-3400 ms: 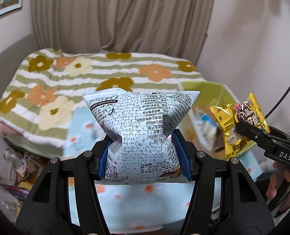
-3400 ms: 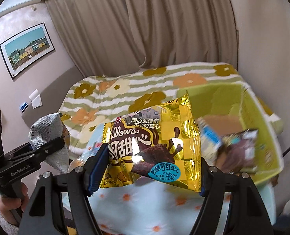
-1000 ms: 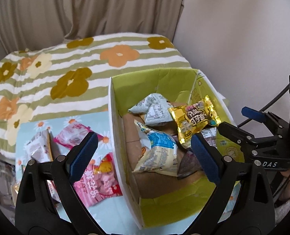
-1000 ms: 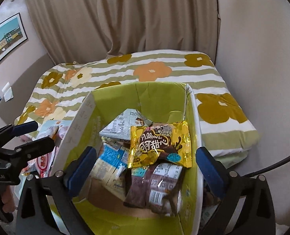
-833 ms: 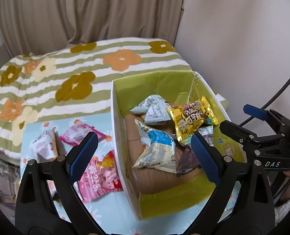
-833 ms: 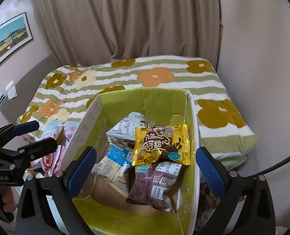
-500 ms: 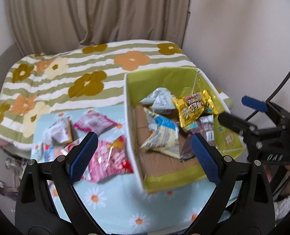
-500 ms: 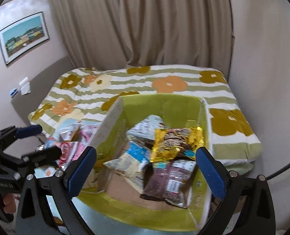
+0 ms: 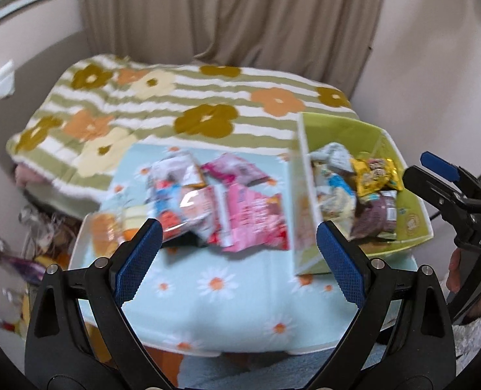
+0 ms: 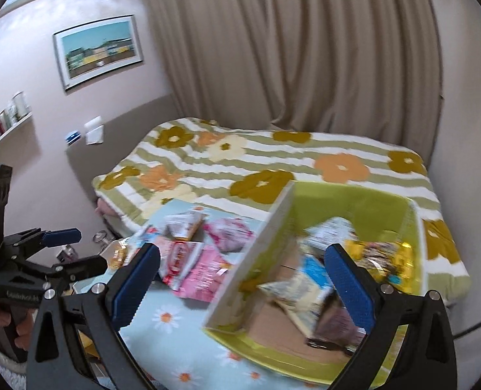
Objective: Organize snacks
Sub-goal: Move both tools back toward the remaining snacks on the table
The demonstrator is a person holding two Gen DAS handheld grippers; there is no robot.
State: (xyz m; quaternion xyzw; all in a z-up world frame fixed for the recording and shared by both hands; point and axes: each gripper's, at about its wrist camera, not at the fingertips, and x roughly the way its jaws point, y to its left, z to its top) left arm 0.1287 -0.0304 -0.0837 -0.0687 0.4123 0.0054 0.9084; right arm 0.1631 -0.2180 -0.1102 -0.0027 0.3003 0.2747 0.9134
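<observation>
Both empty, fingers wide. Loose snack packets (image 9: pixel 227 208) heaped on bench (image 9: pixel 227 295) at twelve o'clock of left gripper (image 9: pixel 237 253); green box (image 10: pixel 354 201) ahead of right gripper (image 10: pixel 240 282), packets toward ten o'clock. Left nearer.

Both wrist views look down from above at the table (image 9: pixel 227 308); both share the green box (image 9: pixel 412 208) and bed (image 10: pixel 273 159).

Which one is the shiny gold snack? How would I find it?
Look at the green box on the right end of the daisy-print table. The gold packet lies on top of the pile inside, near the far side. It is the only metallic yellow wrapper; its neighbours are white, blue and brown.
</observation>
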